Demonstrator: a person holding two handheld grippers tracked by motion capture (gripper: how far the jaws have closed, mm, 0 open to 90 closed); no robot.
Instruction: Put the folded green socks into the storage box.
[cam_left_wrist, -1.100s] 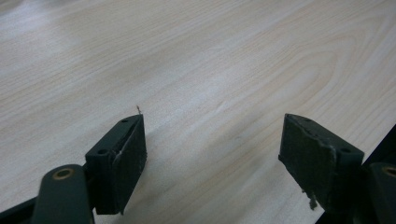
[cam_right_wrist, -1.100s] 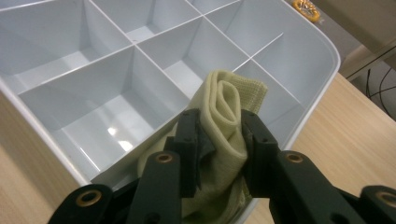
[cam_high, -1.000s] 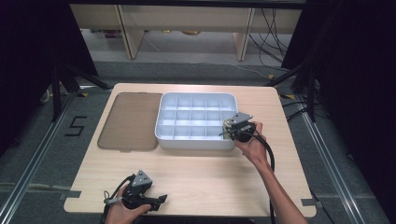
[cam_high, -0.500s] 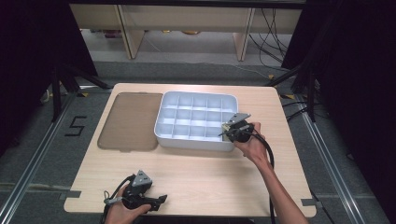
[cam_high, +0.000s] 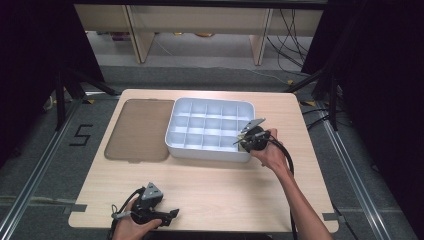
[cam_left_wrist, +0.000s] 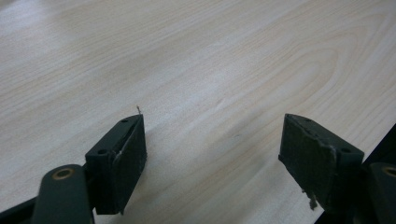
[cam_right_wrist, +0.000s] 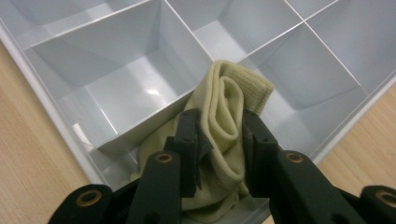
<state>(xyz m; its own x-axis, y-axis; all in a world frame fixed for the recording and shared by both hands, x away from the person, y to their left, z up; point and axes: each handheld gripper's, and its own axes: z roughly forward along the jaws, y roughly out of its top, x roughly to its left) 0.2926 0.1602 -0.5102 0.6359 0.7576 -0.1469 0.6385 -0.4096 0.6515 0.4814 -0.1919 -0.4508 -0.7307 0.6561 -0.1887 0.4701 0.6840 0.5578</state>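
A: Start with the big things. What is laid out?

B: A pale wooden surface (cam_high: 210, 185) carries a white divided organizer tray (cam_high: 200, 150) near its middle, and a flat brownish translucent lid (cam_high: 137, 130) lies just beside the tray on its left, not on it.

A: And the hands?

B: The right hand-held gripper (cam_high: 246, 139) is at the tray's near right corner, angled down into it. The left hand-held gripper (cam_high: 170, 215) rests low near the front edge of the surface, well apart from the tray.

A: What does the right one hold?

B: A rolled pale yellow sock (cam_right_wrist: 224, 116). In the right gripper view its jaws are clamped on either side of the roll, and the bundle sits inside a corner compartment, with its lower end down by the tray's outer wall and its upper end leaning on a divider.

A: And the left?

B: Its jaws stand wide apart over bare wood, with nothing between them.

A: So which step is this?

B: I judge it to be the placing of the sock into its compartment, nearly finished. The next move likely calls for pressing the roll down below the divider, then spreading the jaws and lifting straight up so the fabric does not snag and come out again.
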